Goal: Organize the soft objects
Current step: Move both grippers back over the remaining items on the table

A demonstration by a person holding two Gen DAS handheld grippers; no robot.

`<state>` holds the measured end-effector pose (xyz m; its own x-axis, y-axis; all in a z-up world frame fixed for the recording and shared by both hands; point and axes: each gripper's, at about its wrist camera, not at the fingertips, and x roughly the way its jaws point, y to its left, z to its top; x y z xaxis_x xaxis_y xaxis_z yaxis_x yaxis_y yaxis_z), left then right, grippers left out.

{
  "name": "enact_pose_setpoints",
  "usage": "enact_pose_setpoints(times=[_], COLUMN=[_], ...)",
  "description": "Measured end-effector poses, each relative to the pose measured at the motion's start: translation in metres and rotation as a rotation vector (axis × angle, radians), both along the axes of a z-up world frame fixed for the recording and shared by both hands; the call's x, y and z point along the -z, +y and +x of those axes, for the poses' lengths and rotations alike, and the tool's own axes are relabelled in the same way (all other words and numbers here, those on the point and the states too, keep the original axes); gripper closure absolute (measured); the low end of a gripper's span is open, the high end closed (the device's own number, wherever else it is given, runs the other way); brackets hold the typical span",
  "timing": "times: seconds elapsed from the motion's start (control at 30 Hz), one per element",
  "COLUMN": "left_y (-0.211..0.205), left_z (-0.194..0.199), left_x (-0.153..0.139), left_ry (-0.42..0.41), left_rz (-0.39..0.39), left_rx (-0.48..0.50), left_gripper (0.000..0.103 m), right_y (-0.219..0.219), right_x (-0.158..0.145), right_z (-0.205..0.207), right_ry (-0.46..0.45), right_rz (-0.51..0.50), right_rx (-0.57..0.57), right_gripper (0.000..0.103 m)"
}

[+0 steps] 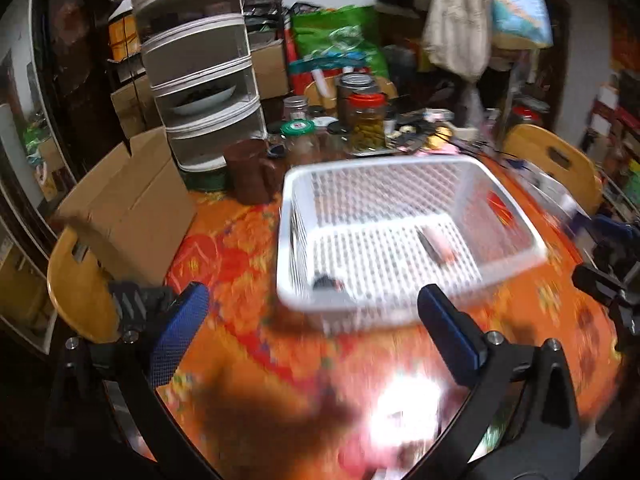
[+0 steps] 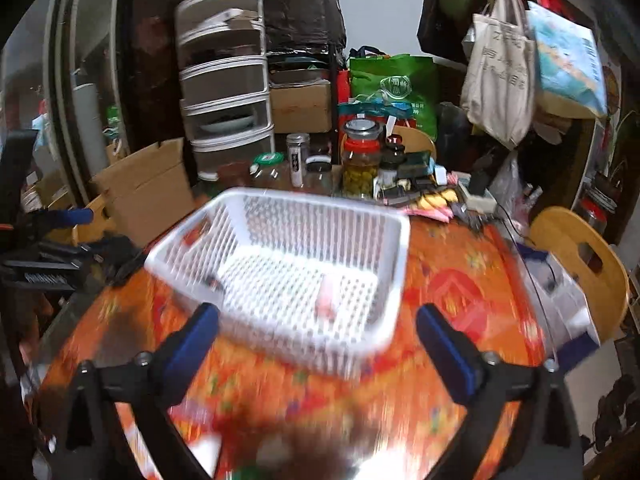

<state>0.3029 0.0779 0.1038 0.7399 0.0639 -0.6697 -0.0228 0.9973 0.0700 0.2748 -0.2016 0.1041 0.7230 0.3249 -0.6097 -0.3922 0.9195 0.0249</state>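
A white perforated plastic basket (image 1: 404, 184) stands on the orange patterned tablecloth (image 1: 248, 332); it also shows in the right wrist view (image 2: 320, 208). A small pink soft object (image 1: 440, 244) and a small dark object (image 1: 326, 282) lie on its floor; the pink one shows in the right wrist view (image 2: 328, 296) too. My left gripper (image 1: 312, 328) is open and empty, just in front of the basket's near rim. My right gripper (image 2: 318, 344) is open and empty, also just before the basket. Blurred soft objects (image 1: 400, 420) lie near the table's front edge.
Jars (image 1: 366, 120) and clutter crowd the table's back. A stacked white food cover (image 1: 200, 80) and a cardboard box (image 1: 132, 208) stand at the left. Wooden chairs (image 1: 556, 160) flank the table. The other gripper (image 1: 612, 276) shows at the right edge.
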Motion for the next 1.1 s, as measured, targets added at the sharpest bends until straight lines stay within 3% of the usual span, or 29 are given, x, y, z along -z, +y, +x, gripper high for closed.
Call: enact_pose_setpoints(times=[0.17,0.27,0.37,0.43,0.6,0.73,1.1], left_y=[0.012,0.014,0.003,-0.003,-0.015,-0.022,-0.027], left_z=[-0.102,-0.144,-0.167,-0.176,-0.181,-0.177,-0.165], left_x=[0.066,0.112,0.143,0.153,0.164,0.173,0.189], left_ry=[0.004,0.036,0.052,0.048,0.031,0.042,0.080], left_rz=[-0.085,-0.184,-0.220,-0.215,-0.191,-0.171,-0.154], left_rx=[0.024,0.029,0.054,0.072,0.119,0.142,0.137], left_gripper=[0.000,0.000,0.000,0.000,0.000,0.000,0.005], right_y=[-0.019,-0.022,-0.018,-0.013,0.004,0.009,0.025], right_x=[0.071,0.112,0.137,0.144,0.145,0.157,0.166], right_z=[-0.091,-0.127,-0.148,-0.148,-0.139,-0.131,-0.120], right_ry=[0.079,0.144,0.146,0.162,0.141,0.183,0.204], right_rz=[0.049,0.108,0.114,0.130,0.045,0.032,-0.106], right_rx=[0.006,0.010,0.037,0.029,0.032,0.037,0.022], right_gripper=[0.003,0.003,0.003,0.003,0.003,0.003,0.003])
